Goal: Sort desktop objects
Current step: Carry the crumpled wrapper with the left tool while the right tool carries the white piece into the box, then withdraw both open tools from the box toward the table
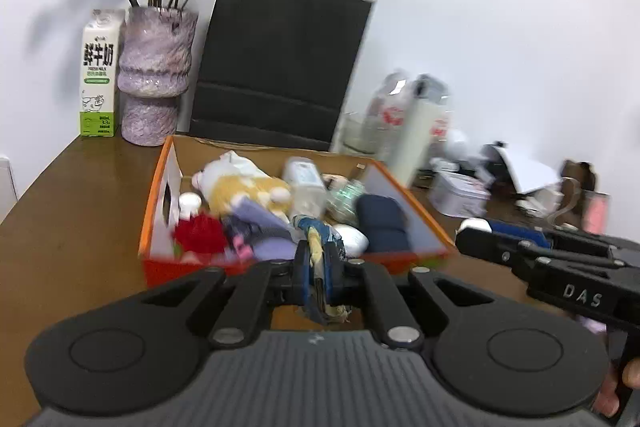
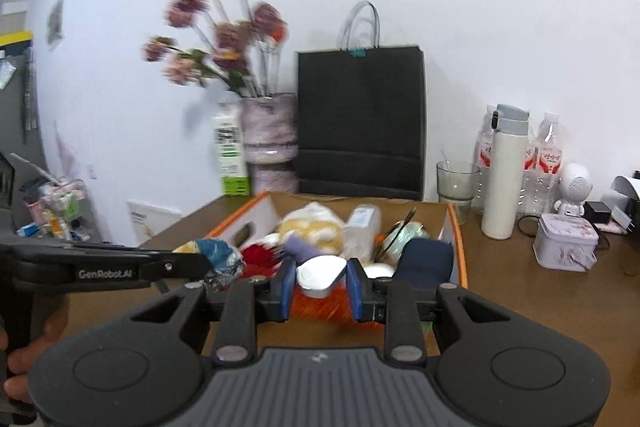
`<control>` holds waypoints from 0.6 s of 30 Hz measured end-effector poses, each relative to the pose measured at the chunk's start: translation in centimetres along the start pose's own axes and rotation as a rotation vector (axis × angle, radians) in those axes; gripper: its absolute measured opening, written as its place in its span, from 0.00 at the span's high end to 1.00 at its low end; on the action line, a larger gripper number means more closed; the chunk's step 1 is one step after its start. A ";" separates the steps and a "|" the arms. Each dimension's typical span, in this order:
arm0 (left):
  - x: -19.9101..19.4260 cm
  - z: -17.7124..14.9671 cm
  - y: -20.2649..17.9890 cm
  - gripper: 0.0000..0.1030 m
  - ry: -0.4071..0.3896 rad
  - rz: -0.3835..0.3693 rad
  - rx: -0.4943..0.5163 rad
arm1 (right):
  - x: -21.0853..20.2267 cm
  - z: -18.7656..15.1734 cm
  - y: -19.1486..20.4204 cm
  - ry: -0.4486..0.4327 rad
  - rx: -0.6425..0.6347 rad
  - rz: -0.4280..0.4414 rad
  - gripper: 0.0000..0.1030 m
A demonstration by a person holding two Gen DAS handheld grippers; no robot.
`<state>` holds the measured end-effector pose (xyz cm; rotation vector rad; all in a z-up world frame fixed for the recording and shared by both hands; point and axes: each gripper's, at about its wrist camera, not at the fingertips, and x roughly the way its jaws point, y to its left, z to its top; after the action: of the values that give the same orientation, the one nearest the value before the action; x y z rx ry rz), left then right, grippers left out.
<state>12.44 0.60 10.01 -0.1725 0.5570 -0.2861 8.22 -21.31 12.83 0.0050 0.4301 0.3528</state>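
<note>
An orange-rimmed cardboard box (image 1: 154, 195) stands on the brown desk, full of several items: a plush toy (image 1: 240, 183), a red fuzzy thing (image 1: 200, 233), a navy pouch (image 1: 382, 223), a plastic bottle (image 1: 306, 183). My left gripper (image 1: 318, 259) is shut on a crumpled blue-and-yellow wrapper (image 1: 318, 239), held at the box's near edge; it also shows in the right wrist view (image 2: 218, 259). My right gripper (image 2: 320, 285) is shut on a white rounded object (image 2: 320, 275) just before the box (image 2: 460, 247). Both views are blurred.
A milk carton (image 1: 98, 75), a purple vase with flowers (image 1: 154, 75) and a black paper bag (image 1: 280, 67) stand behind the box. To the right stand a glass (image 2: 456, 183), a white thermos (image 2: 504, 175), water bottles (image 2: 548, 163), a tin (image 2: 566, 243) and a small white figure (image 2: 574, 187).
</note>
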 end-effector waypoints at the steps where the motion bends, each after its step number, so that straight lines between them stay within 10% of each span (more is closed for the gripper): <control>1: 1.8 0.8 0.1 0.93 0.014 0.014 0.007 | 1.9 0.6 -0.8 0.025 0.018 -0.008 0.75; 7: 10.7 1.7 2.0 0.89 0.142 -0.014 -0.056 | 12.3 2.4 -4.9 0.173 0.164 0.090 0.73; 10: 11.7 1.1 2.3 0.60 0.120 -0.027 -0.012 | 15.8 1.7 -6.2 0.226 0.245 0.107 0.55; 18: 7.5 0.8 2.3 0.39 0.051 0.042 0.018 | 14.1 1.0 -7.1 0.201 0.242 0.025 0.42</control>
<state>19.44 0.52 6.44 -0.1365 0.6074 -0.2551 22.93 -23.18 7.46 0.2128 0.6704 0.3255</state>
